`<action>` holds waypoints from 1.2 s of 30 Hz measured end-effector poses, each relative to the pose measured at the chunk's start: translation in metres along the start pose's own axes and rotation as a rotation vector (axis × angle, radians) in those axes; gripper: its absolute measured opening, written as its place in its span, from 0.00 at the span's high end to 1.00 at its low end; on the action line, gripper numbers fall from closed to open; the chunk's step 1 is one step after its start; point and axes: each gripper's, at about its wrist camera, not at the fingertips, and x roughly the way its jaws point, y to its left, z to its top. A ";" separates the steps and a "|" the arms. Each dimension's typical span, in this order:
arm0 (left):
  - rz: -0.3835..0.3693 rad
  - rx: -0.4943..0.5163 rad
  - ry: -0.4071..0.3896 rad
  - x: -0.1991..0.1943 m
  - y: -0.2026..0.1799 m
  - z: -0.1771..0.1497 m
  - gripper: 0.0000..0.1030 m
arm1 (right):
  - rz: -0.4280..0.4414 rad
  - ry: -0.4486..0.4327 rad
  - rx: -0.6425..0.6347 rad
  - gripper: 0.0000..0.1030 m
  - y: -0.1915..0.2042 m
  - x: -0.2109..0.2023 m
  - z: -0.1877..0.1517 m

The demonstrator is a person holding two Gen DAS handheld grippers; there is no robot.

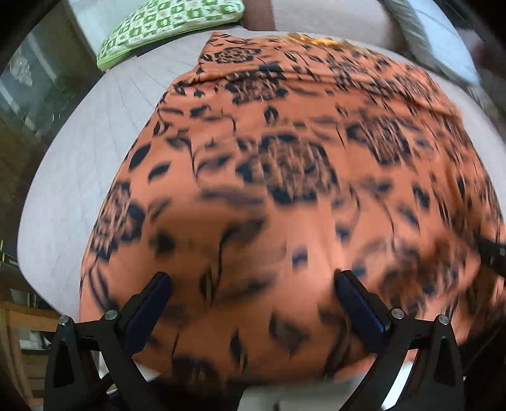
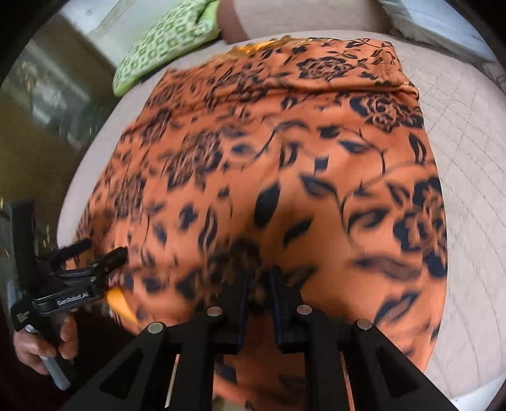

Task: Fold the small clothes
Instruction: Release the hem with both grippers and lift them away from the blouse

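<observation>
Cushion [image 1: 79,177] of pale grey upholstery carries everything we work on here; it reads as a sofa seat, though we cannot be sure. One orange garment with black roses [image 1: 284,189] lies spread across it, near edge toward us, far edge by the backrest. One green patterned pillow [image 1: 164,28] sits beyond it, apart from the cloth.

We judge we are at the start of a fold: near hem gathered, nothing doubled over yet. Our two grippers sit at that hem. The right gripper [image 2: 257,284] has its fingers nearly together, pinching a bunch of cloth. The left gripper [image 1: 253,284] hovers spread wide over the fabric, holding nothing. Next it should close on the hem so both corners lift together toward the far edge.
</observation>
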 end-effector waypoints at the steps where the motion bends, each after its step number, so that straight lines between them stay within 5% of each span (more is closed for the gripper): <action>1: 0.007 0.008 -0.021 -0.006 -0.002 -0.010 0.00 | -0.001 0.008 -0.005 0.83 0.002 -0.002 -0.008; 6: 0.027 0.067 0.011 -0.026 -0.007 -0.040 0.00 | 0.021 0.054 0.004 0.84 0.000 -0.010 -0.031; 10: 0.084 0.074 -0.069 -0.066 -0.007 -0.046 0.00 | 0.021 0.054 0.038 0.84 -0.006 -0.032 -0.033; 21: 0.057 -0.049 -0.415 -0.181 0.020 0.019 0.00 | -0.042 -0.511 -0.009 0.83 0.020 -0.198 -0.028; 24: 0.074 -0.052 -0.476 -0.200 0.018 0.020 0.00 | -0.070 -0.566 -0.034 0.60 0.036 -0.211 -0.033; 25: 0.085 -0.051 -0.493 -0.206 0.018 0.018 0.00 | -0.070 -0.586 -0.038 0.33 0.040 -0.215 -0.038; 26: 0.106 -0.050 -0.513 -0.214 0.017 0.016 0.00 | -0.055 -0.617 -0.034 0.25 0.043 -0.218 -0.044; 36: 0.139 -0.072 -0.519 -0.222 0.018 0.015 0.00 | -0.027 -0.676 -0.077 0.25 0.064 -0.221 -0.059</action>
